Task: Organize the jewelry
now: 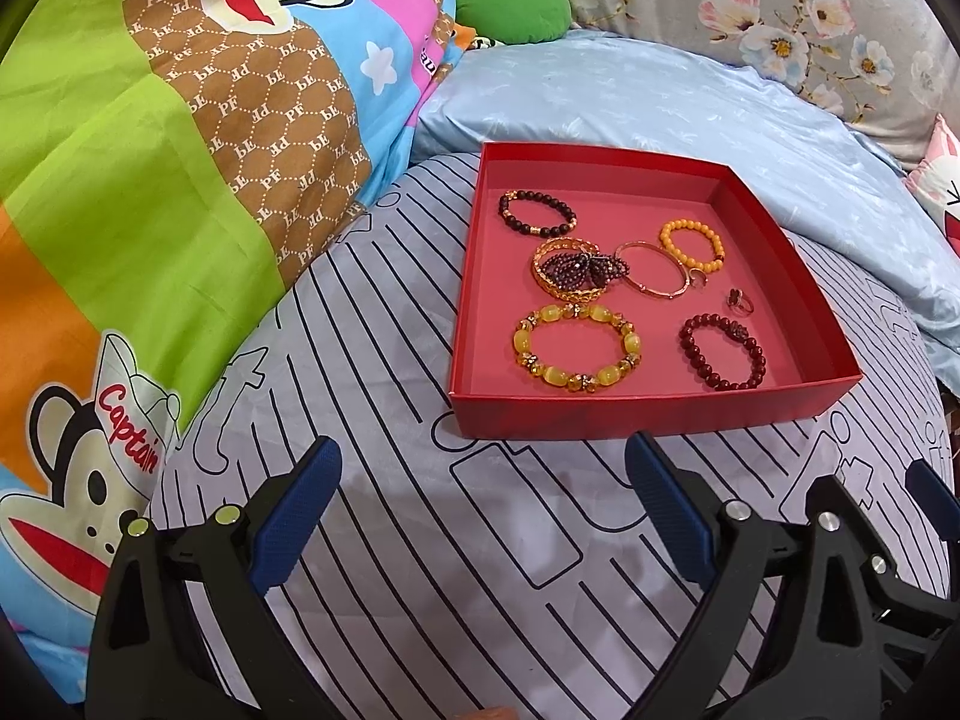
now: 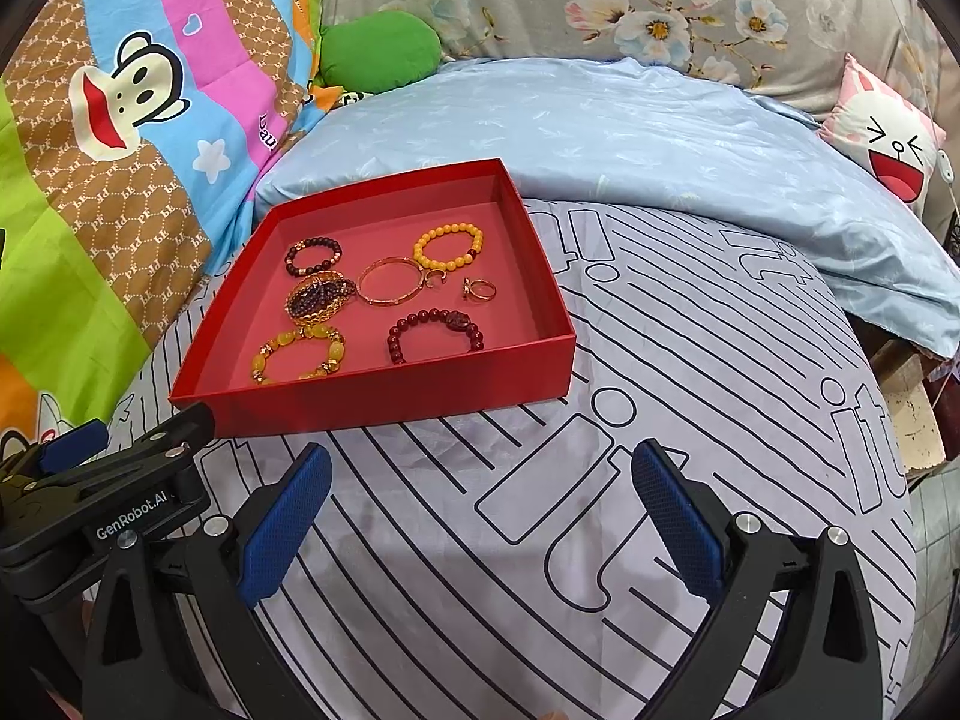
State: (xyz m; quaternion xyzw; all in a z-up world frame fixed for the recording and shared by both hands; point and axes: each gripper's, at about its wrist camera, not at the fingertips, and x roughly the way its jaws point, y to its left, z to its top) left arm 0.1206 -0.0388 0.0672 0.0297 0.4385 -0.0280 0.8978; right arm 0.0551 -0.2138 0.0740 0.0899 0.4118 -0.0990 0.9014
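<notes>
Red box [image 1: 648, 414], pink floor. Bracelets inside: dark brown beads [image 1: 536, 213], orange beads [image 1: 691, 247], yellow stones [image 1: 576, 347], deep red beads [image 1: 722, 351]. Grey sheet [image 2: 480, 540] with black line pattern. Pale blue quilt [image 2: 630, 138].

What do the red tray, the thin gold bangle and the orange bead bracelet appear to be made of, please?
The red tray looks like matte cardboard: thin straight walls, folded corners, no shine. The thin gold bangle looks like polished metal, gold or gold-plated; it is a rigid, glinting hoop. The orange bead bracelet has smooth, opaque, glossy beads, possibly resin, plastic or stone; I cannot tell which.
</notes>
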